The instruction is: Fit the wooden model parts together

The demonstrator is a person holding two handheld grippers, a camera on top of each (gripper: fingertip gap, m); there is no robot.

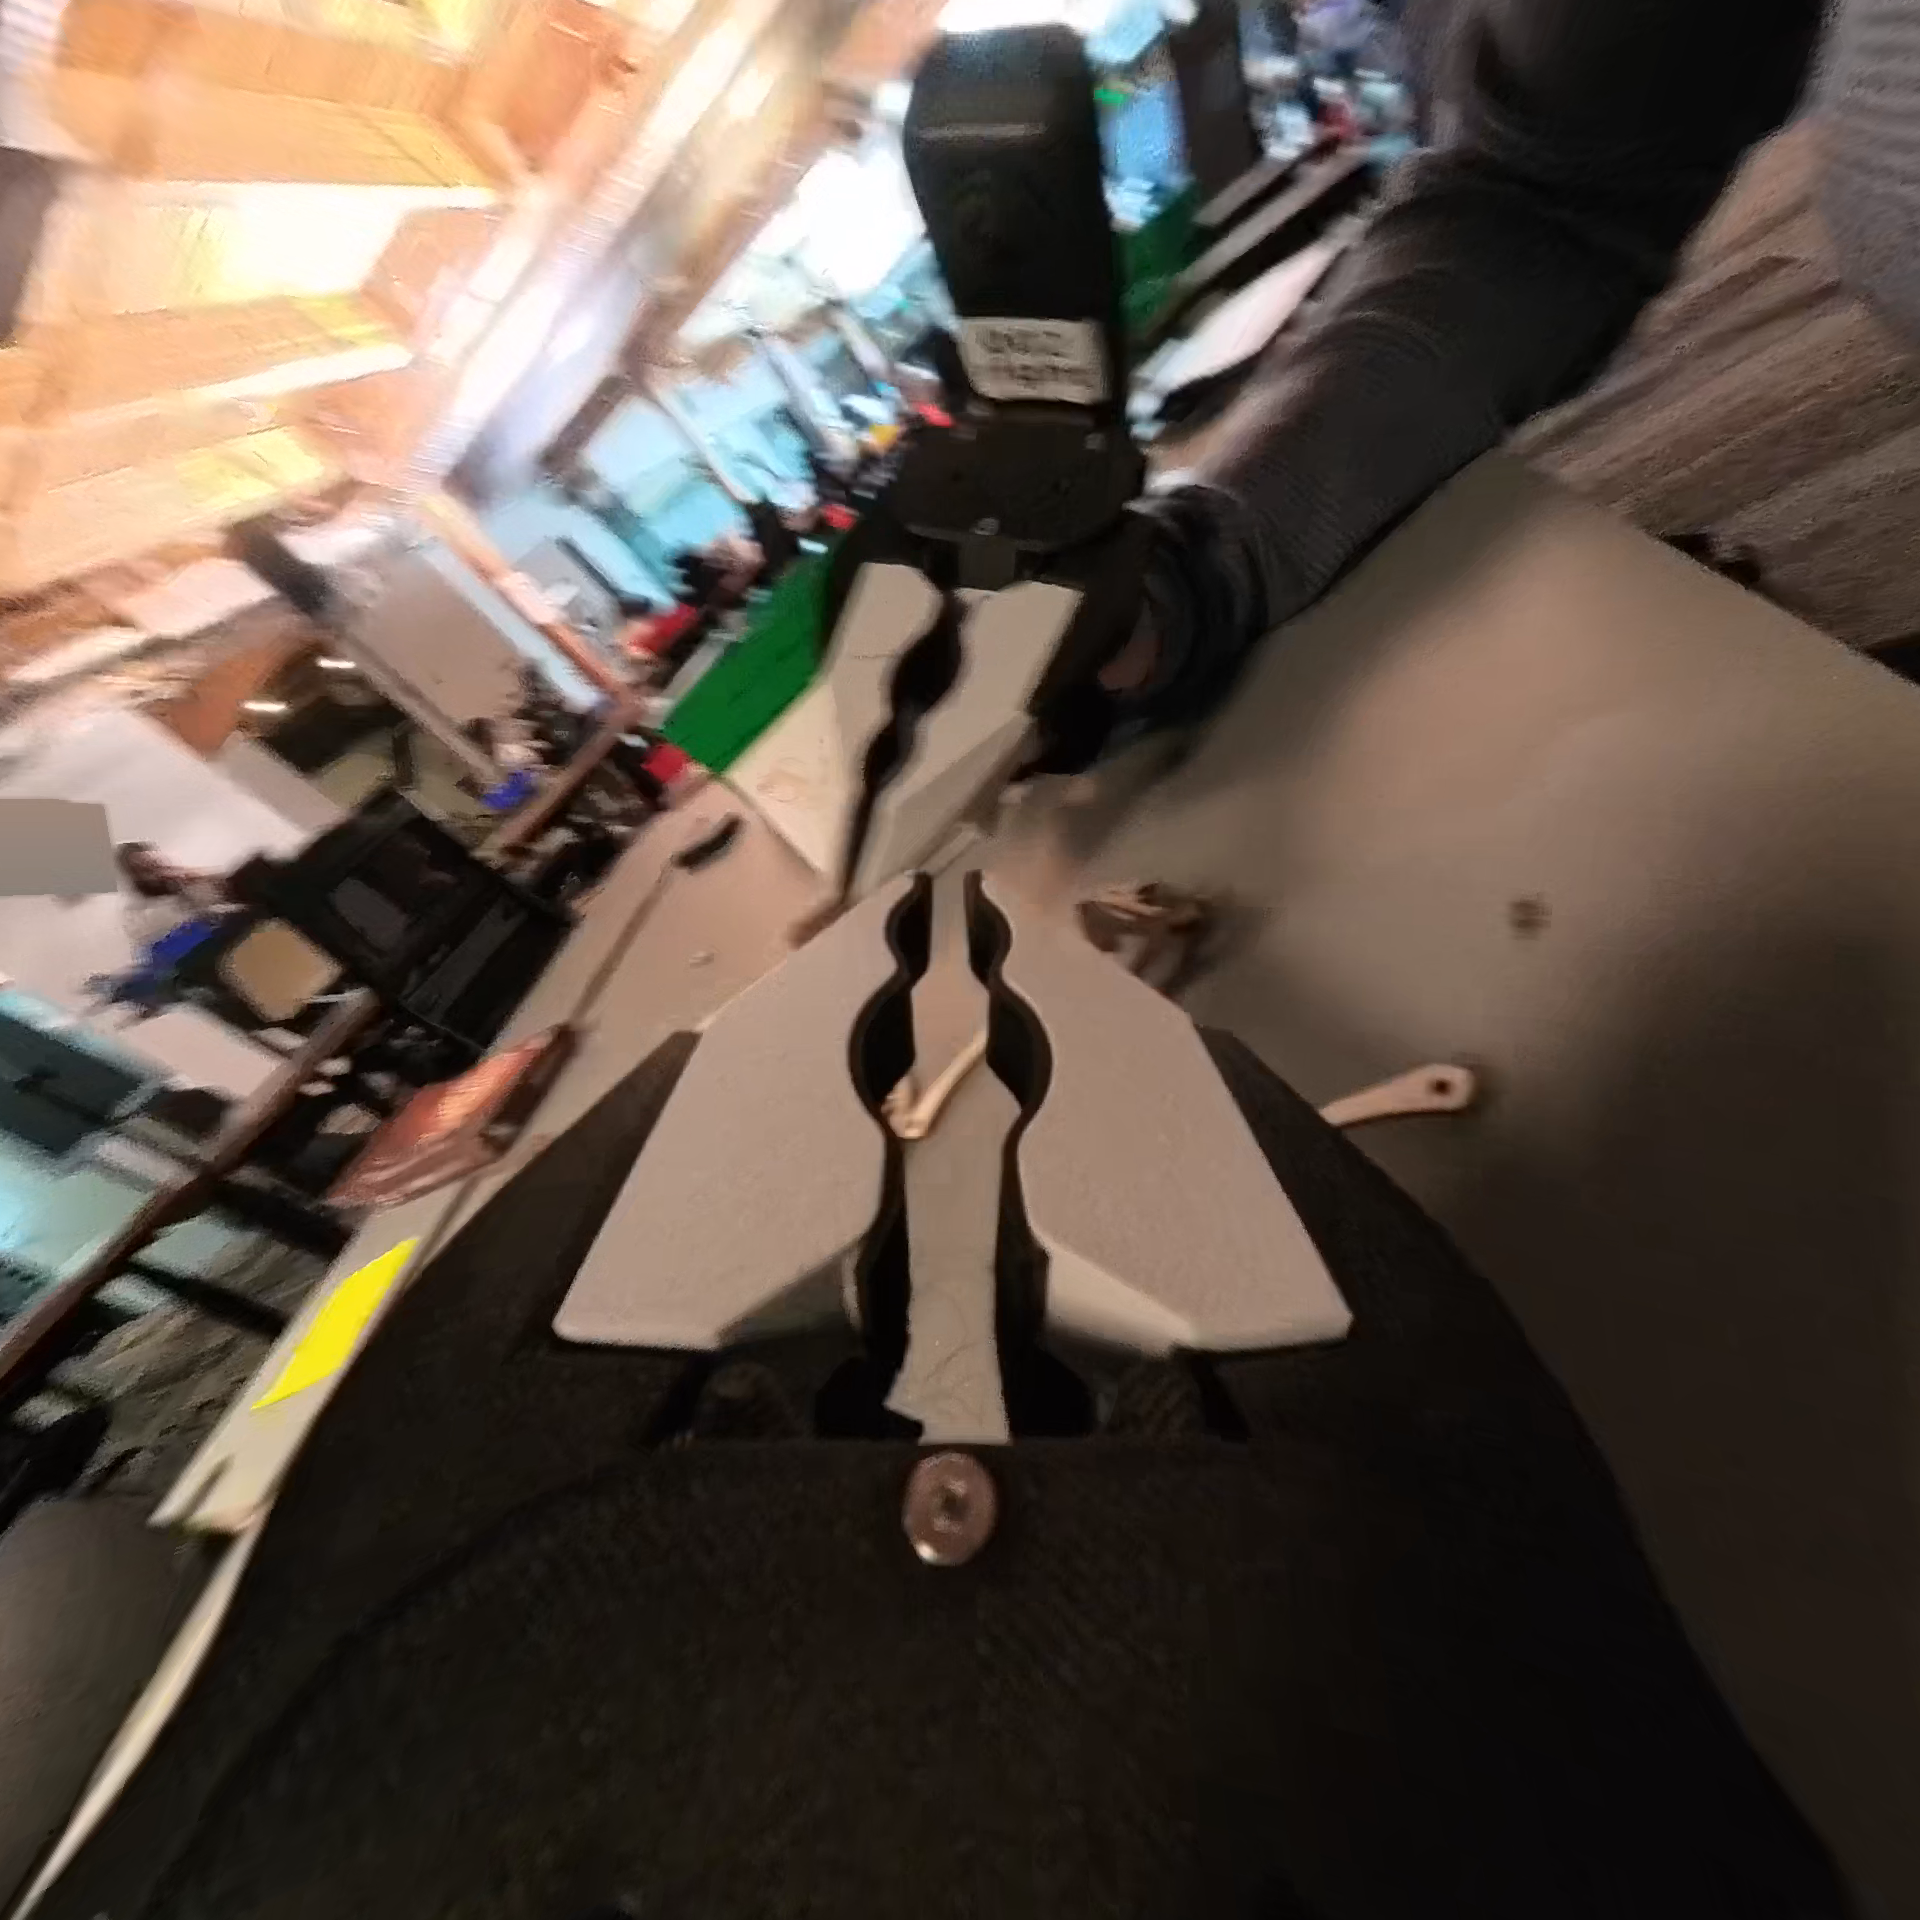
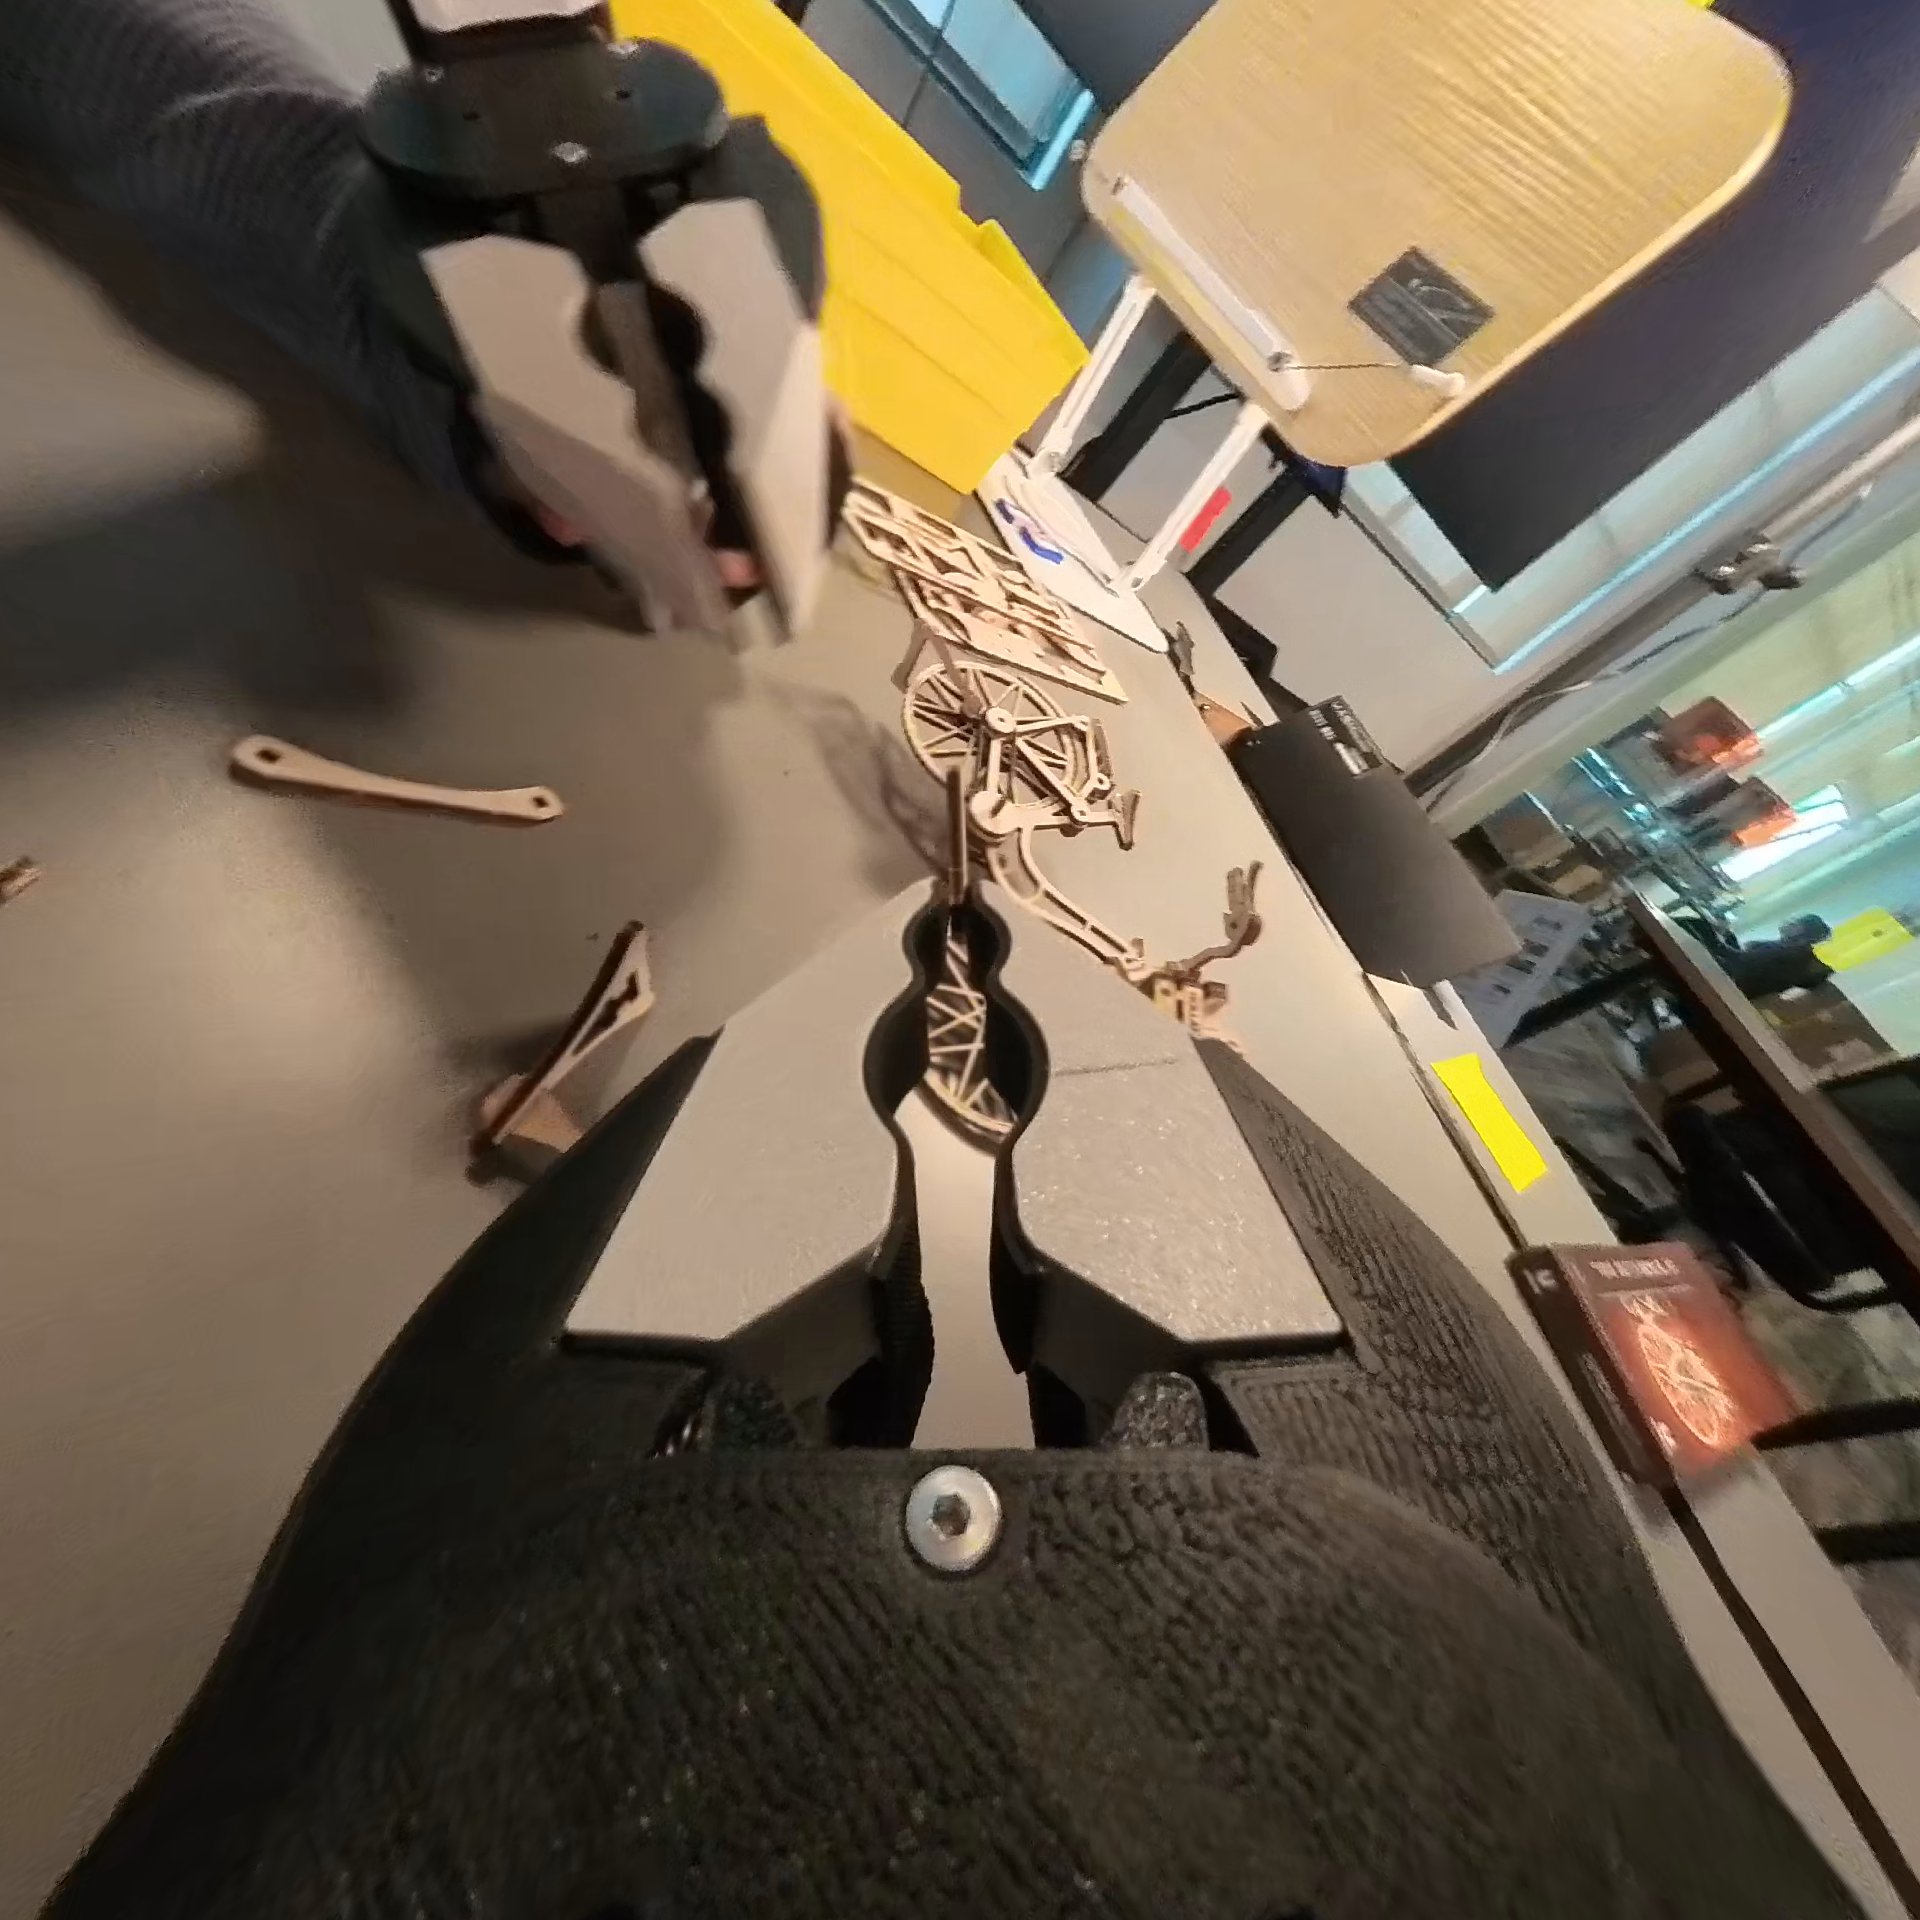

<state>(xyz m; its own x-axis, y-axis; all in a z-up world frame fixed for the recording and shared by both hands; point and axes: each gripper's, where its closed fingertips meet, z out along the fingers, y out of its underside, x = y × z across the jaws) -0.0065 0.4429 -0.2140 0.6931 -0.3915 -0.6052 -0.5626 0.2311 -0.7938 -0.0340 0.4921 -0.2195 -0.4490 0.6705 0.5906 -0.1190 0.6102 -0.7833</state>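
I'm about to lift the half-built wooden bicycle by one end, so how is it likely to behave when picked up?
The wooden bicycle is probably light and brittle: it is thin cut sheet with fine wheel spokes. The right gripper pinches just one thin upright piece, so it may pivot or sag. Its handlebar end juts out and could snag.

Background shelving (image 1: 239, 260) motion-blurred; small wooden piece (image 2: 16, 878) cut off at left edge.
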